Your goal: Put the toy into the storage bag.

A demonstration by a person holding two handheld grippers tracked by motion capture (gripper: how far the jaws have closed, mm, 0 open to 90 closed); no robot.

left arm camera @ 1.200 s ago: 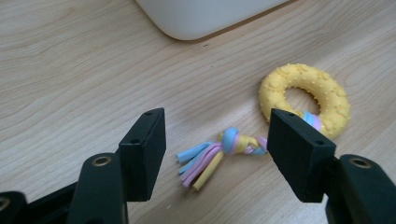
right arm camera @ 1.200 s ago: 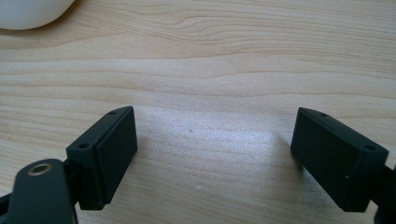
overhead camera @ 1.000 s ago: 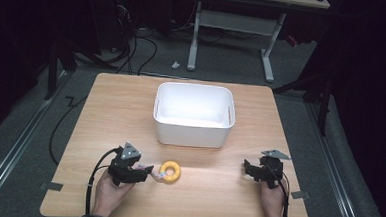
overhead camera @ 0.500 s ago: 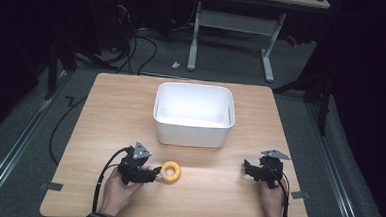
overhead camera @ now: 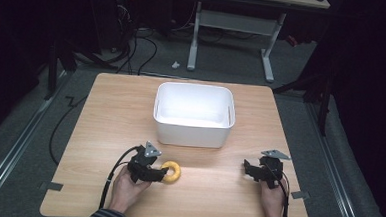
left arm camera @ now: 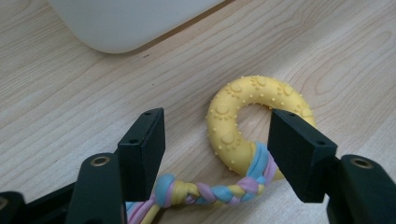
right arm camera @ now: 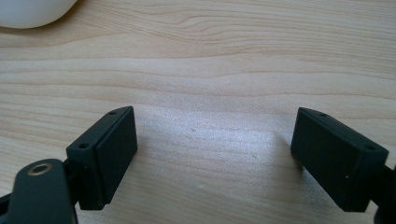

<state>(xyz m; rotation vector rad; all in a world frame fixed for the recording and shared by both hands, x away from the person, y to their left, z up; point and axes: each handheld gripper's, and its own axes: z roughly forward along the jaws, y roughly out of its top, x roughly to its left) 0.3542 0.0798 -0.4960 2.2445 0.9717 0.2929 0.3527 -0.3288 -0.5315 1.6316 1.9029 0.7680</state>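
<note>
A yellow knobbly rubber ring [overhead camera: 172, 171] lies on the wooden table [overhead camera: 110, 114] in front of the white bin. A braided blue, pink and yellow rope [left arm camera: 210, 191] is tied to the ring [left arm camera: 229, 135]. My left gripper [overhead camera: 162, 173] stands open with its jaws on either side of the ring's near part and the rope knot [left arm camera: 217, 137]. The left jaw is clear of the ring and the right jaw sits at its outer edge. My right gripper [overhead camera: 248, 169] rests at the front right, open over bare wood [right arm camera: 215, 144].
A white empty plastic bin [overhead camera: 194, 88] stands in the middle of the table, just beyond the ring; its corner shows in the left gripper view [left arm camera: 116, 28]. Cables trail from both grippers. The table's front edge is close behind the hands.
My left gripper has slid right along the table until its jaws reach around the ring. The ring and the right gripper have not moved.
</note>
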